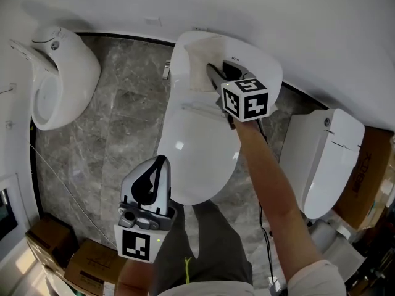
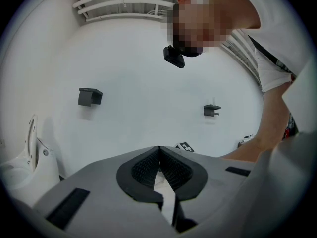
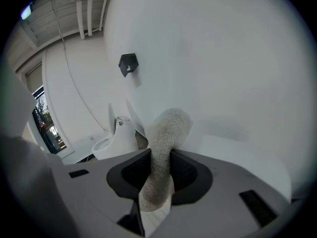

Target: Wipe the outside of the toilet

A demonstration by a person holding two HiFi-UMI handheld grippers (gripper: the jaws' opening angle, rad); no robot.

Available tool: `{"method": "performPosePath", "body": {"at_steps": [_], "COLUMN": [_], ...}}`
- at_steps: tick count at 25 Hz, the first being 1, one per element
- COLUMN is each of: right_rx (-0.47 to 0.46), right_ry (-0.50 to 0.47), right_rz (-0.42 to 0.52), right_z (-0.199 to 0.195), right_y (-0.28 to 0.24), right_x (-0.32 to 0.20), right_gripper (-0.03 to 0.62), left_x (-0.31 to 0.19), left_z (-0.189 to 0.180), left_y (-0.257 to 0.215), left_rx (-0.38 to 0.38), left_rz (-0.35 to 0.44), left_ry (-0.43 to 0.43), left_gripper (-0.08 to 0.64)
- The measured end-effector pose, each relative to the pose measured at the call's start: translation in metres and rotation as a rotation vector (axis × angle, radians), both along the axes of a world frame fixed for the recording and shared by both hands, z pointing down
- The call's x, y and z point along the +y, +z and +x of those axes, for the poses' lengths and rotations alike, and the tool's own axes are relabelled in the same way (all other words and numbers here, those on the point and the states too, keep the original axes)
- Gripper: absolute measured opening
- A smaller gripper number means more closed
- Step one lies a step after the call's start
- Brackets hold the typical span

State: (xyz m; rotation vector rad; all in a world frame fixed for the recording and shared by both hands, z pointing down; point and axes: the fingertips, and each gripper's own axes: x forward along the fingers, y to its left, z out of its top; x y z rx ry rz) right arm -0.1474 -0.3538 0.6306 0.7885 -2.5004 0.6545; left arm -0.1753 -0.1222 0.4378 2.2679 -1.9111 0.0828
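1. Grey marble floor (image 1: 117,116) and a white wall (image 1: 321,17) fill the head view. The toilet (image 1: 197,153), lid down, runs lengthwise from the wall towards the person. The right claw (image 1: 215,71) sits at its rear end, while the left claw (image 1: 159,164) hangs beside the lid's front left edge.
2. Left gripper view: the left claw (image 2: 159,155) is pressed together, empty, and aimed at bare wall.
3. Right gripper view: the right claw (image 3: 161,175) pinches a grey knit cloth (image 3: 168,128), its free end raised towards the white surface ahead. Wiping likely falls to this nearer hand.
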Motion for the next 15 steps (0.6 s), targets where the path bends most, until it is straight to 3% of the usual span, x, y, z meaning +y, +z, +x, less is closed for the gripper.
{"method": "performPosePath", "body": {"at_steps": [15], "right_rx": [0.012], "right_ry": [0.157], "right_rz": [0.002], "right_z": [0.138], "right_y": [0.008], "right_x": [-0.015], "right_gripper": [0.117], "left_x": [-0.013], "left_z": [0.053], "left_y": [-0.002], "left_rx": [0.005], "left_rz": [-0.003], "left_ry": [0.096], "left_gripper": [0.018]}}
